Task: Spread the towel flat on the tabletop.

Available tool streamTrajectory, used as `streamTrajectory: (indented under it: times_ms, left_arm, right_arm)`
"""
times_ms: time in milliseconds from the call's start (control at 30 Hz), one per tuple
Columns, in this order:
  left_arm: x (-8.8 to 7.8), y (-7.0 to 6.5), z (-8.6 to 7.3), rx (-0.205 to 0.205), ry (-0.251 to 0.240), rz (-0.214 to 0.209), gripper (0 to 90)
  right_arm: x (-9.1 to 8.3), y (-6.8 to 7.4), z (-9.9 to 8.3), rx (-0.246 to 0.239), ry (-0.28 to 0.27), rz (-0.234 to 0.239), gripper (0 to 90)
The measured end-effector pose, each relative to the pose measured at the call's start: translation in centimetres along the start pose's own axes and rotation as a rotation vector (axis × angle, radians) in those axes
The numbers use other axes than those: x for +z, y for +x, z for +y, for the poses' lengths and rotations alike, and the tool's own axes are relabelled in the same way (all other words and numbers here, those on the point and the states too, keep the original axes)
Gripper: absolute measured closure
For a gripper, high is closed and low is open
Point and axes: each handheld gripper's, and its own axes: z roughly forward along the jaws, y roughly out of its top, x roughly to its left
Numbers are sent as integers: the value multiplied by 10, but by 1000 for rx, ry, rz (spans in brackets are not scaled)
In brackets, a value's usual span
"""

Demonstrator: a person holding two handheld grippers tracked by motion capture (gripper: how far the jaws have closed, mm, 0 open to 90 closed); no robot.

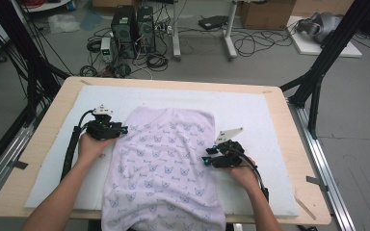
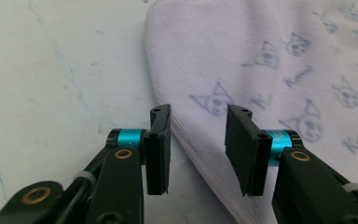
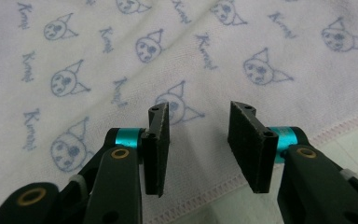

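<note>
A pale lilac towel with a blue cartoon print lies spread on the white mat, its near end hanging over the table's front edge. My left gripper sits at the towel's left edge. In the left gripper view that gripper stands open, the towel's edge running between its jaws without being pinched. My right gripper rests at the towel's right edge. Its jaws are open above the hemmed border of the towel, gripping nothing.
A white foam mat covers most of the wooden table. Black frame posts rise at the table's far right and left. Computers and cables lie on the floor beyond.
</note>
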Motion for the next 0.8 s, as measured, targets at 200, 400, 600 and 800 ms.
streamTrajectory:
  times_ms: [200, 400, 600, 800]
  left_arm:
    - [17, 8, 15, 24, 48, 5, 598]
    - [29, 13, 23, 25, 18, 1, 635]
    - [33, 18, 19, 10, 31, -3, 860]
    - [26, -27, 31, 161, 6, -144, 869]
  right_arm:
    - [-6, -3, 6, -29, 1, 0, 597]
    - [-24, -31, 26, -6, -69, -42, 591]
    - [-16, -53, 45, 24, -55, -48, 571]
    - [-14, -51, 52, 14, -43, -47, 561]
